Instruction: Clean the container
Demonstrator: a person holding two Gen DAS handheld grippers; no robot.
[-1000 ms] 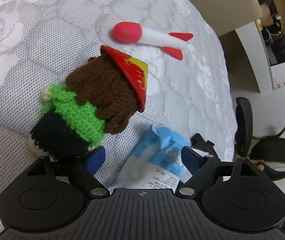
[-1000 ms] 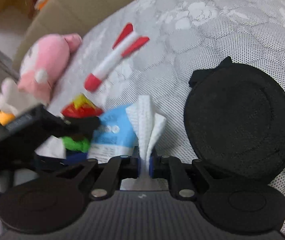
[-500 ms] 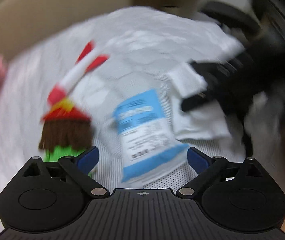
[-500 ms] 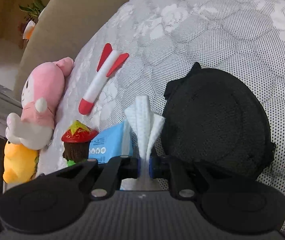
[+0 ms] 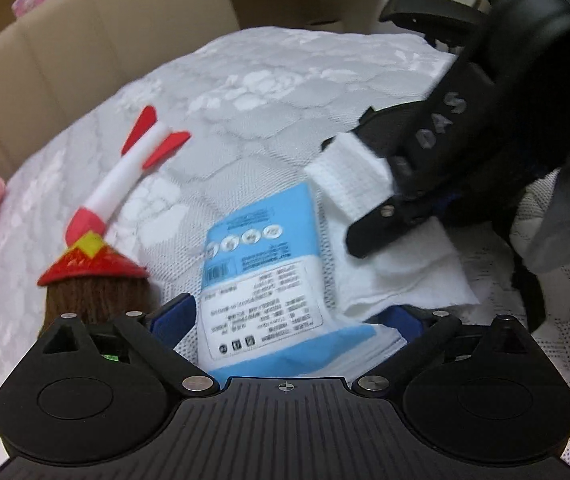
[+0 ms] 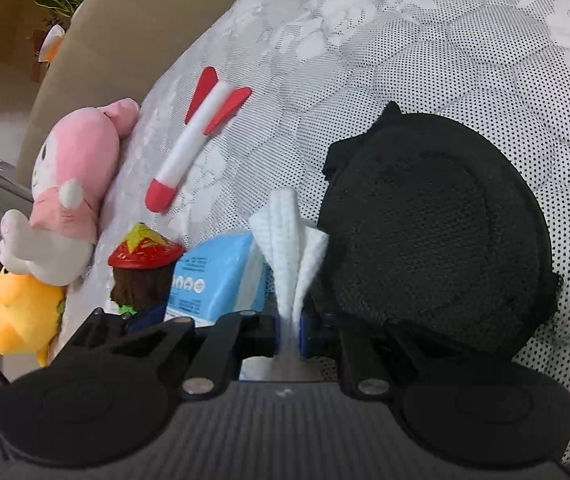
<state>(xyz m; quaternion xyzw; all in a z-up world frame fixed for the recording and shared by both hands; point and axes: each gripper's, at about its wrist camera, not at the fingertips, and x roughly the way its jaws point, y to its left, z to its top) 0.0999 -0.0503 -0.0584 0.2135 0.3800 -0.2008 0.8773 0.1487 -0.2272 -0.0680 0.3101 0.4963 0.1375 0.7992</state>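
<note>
My right gripper [image 6: 289,330] is shut on a white wet wipe [image 6: 289,240], which sticks up between its fingers; the wipe also shows in the left wrist view [image 5: 349,172]. A round black fabric container [image 6: 437,232] lies on the white quilted bed just right of the wipe. A blue and white wipe packet [image 5: 261,264] lies flat between the fingers of my open left gripper [image 5: 285,320]. The right gripper appears in the left wrist view [image 5: 401,192], over the packet's far right side. The packet also shows in the right wrist view [image 6: 217,276].
A red and white toy rocket [image 5: 125,180] and a knitted doll with a red hat [image 5: 93,280] lie left of the packet. A pink plush [image 6: 73,192] and a yellow plush [image 6: 25,308] sit at the bed's left edge. A cardboard box [image 5: 85,48] stands behind.
My left gripper has swung from the knitted doll to straddle the wipe packet. My right gripper has kept hold of the wipe and drawn nearer to the black container.
</note>
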